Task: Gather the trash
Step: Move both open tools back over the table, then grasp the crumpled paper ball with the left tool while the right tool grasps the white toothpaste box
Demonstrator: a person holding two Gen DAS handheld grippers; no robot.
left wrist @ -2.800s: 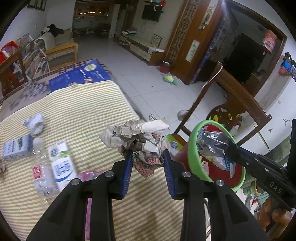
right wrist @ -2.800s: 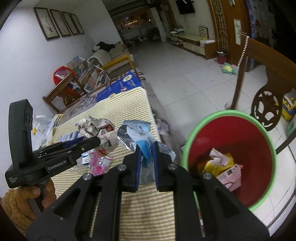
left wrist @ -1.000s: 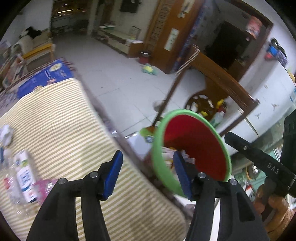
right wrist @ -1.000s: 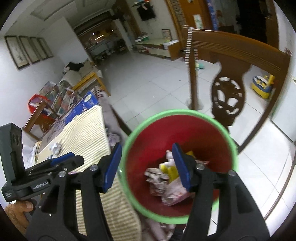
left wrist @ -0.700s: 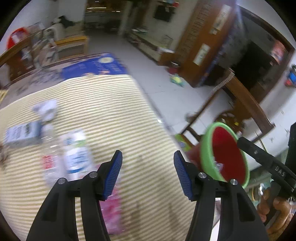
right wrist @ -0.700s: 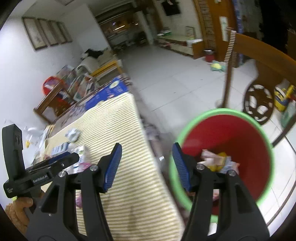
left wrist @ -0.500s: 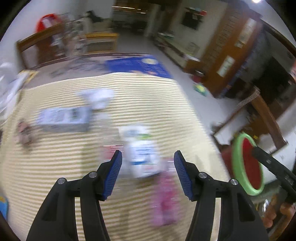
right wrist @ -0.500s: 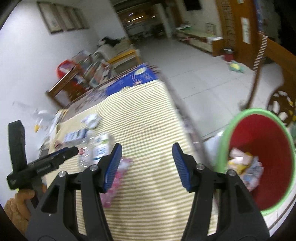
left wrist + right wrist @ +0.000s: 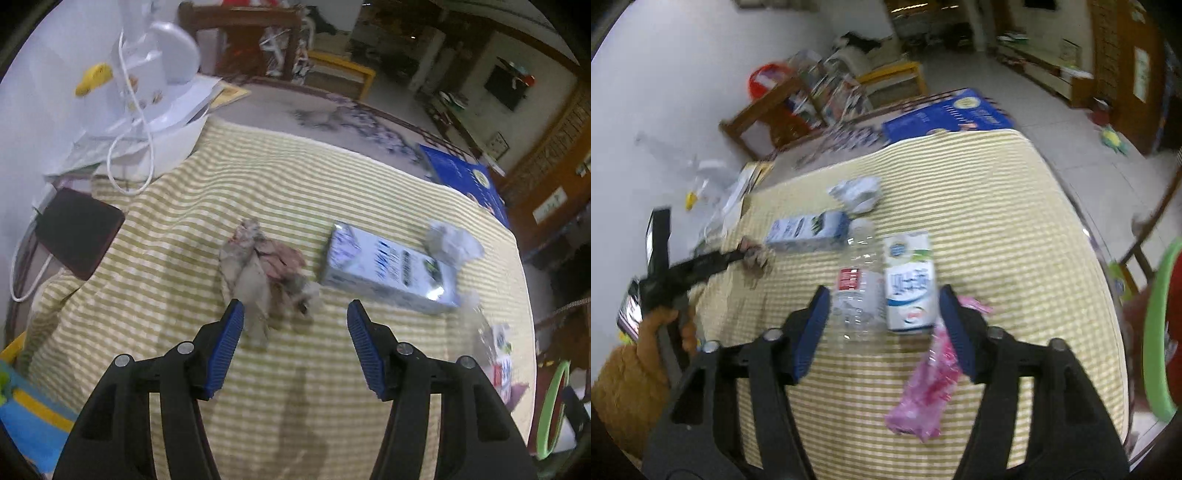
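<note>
My left gripper is open and empty, just short of a crumpled grey-pink paper wad on the striped tablecloth. A blue-white carton and a crumpled white paper lie to its right. My right gripper is open and empty over a clear plastic bottle and a white milk carton. A pink plastic wrapper lies by its right finger. The green-rimmed red trash bin stands off the table's right edge.
A white appliance with a cord and a dark tablet sit at the table's left end. A blue box lies at the far end. A wooden chair stands beside the bin. The left gripper also shows in the right wrist view.
Both grippers dropped their trash into the bin, opened, and swung back left over the table. The left now faces the paper wad, the right the bottle and carton.
</note>
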